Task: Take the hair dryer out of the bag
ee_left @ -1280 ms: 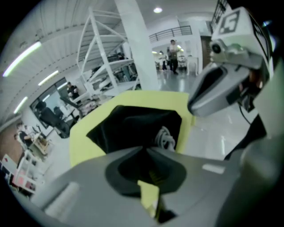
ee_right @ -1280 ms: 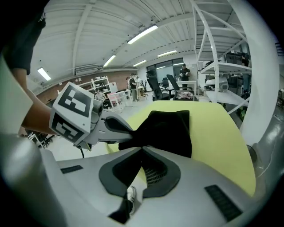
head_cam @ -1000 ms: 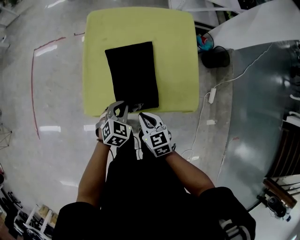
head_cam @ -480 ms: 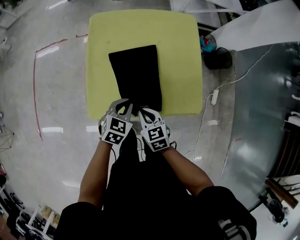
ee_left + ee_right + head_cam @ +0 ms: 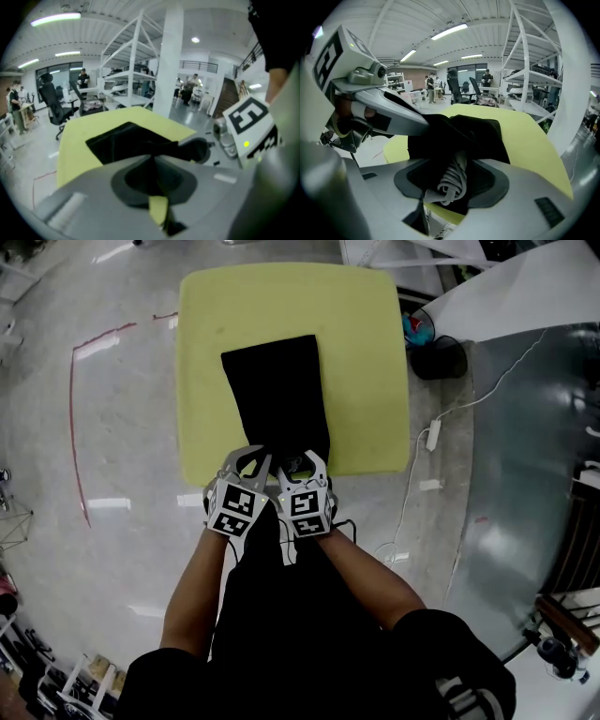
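Note:
A flat black bag (image 5: 277, 395) lies on the yellow-green table (image 5: 366, 352), its mouth toward me. My left gripper (image 5: 255, 454) is at the bag's near edge, shut on a fold of the black fabric (image 5: 126, 140). Beside it, my right gripper (image 5: 302, 460) is at the bag's mouth with its jaws opening. In the right gripper view a coiled grey cord (image 5: 454, 180) pokes out of the bag (image 5: 468, 133) and sits between the parted jaws. The hair dryer's body is hidden inside the bag.
The table's near edge runs just under both grippers. On the floor to the right lie a white cable with an adapter (image 5: 427, 432) and a black bin (image 5: 436, 357). A red tape line (image 5: 75, 418) marks the floor at left. White shelving (image 5: 136, 61) stands beyond the table.
Both grippers have moved forward to the bag's near edge. The right gripper's jaws have spread apart at the bag's mouth. The left stays shut.

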Tool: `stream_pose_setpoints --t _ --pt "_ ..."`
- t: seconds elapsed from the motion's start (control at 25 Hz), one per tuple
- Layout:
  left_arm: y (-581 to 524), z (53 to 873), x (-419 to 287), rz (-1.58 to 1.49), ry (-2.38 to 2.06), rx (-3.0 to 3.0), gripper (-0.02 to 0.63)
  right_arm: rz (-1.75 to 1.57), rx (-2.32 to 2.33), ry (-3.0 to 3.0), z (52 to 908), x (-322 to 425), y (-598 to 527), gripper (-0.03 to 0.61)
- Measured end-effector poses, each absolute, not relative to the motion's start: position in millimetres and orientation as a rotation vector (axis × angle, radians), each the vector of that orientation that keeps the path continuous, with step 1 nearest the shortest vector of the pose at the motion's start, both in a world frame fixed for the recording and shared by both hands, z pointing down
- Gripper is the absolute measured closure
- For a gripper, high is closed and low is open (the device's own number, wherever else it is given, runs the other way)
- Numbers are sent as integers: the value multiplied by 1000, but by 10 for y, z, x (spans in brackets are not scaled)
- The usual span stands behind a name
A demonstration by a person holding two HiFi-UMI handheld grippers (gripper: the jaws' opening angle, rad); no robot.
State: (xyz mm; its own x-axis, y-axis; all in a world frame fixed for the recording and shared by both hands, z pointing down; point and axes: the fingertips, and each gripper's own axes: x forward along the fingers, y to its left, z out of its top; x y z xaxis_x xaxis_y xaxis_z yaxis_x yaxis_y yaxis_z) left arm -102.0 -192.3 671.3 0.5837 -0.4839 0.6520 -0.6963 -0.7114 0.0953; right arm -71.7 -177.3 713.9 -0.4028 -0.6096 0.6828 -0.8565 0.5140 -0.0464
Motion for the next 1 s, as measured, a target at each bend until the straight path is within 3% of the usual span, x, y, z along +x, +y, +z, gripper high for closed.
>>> stream_pose_setpoints --t 0.24,0.64,1.0 --pt "-1992 6758 -1062 775 -969 2401 598 588 1217 -2081 7356 -682 -1898 342" --pt "-2051 6740 -1131 584 -915 2325 598 714 1188 -1930 7706 -775 -2162 327" --pt "-2068 6807 -1251 609 -936 2330 598 677 1179 -1963 7742 -780 -2223 343"
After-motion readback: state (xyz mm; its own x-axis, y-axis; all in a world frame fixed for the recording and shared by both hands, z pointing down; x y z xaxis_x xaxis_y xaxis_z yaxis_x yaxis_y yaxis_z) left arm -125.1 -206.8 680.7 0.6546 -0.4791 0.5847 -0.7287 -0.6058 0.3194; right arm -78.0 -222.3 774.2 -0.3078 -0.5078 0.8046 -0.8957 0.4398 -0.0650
